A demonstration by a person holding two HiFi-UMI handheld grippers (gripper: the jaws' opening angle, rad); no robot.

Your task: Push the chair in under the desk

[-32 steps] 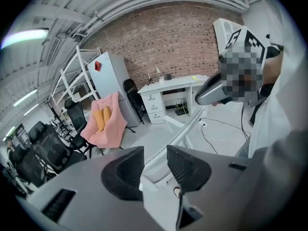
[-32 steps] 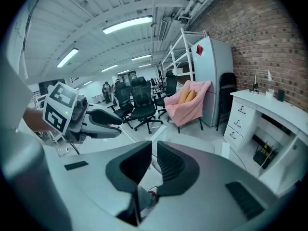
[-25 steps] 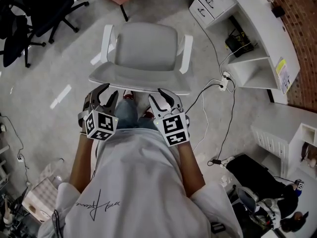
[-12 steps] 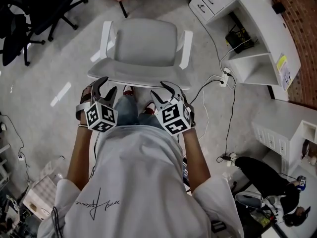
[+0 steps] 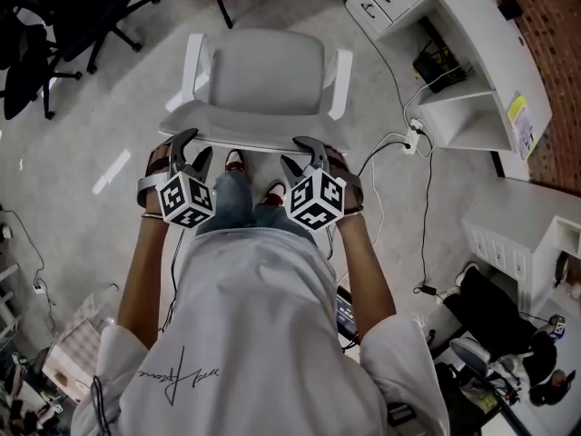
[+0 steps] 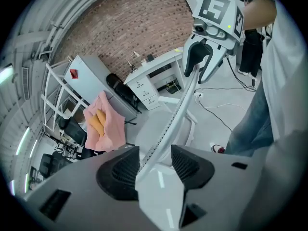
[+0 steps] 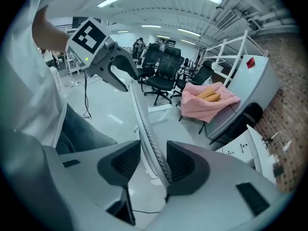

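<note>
- My left tongs (image 5: 193, 149) stand wide, their jaws having just been opening. The top rim of the light grey office chair with white armrests (image 5: 268, 75) runs between them, unclamped.
- My right tongs (image 5: 296, 153) are the same: wide, just opened, that same rim between the pads and not gripped.
- The chair stands on the pale grey floor (image 5: 91, 116) right in front of me, seat facing away.
- The long white desk with drawers (image 5: 463, 16) lies off to the right, apart from the chair.

No legible text: only a cursive print (image 5: 180, 371) on the shirt (image 5: 263, 316), perhaps a signature.
</note>
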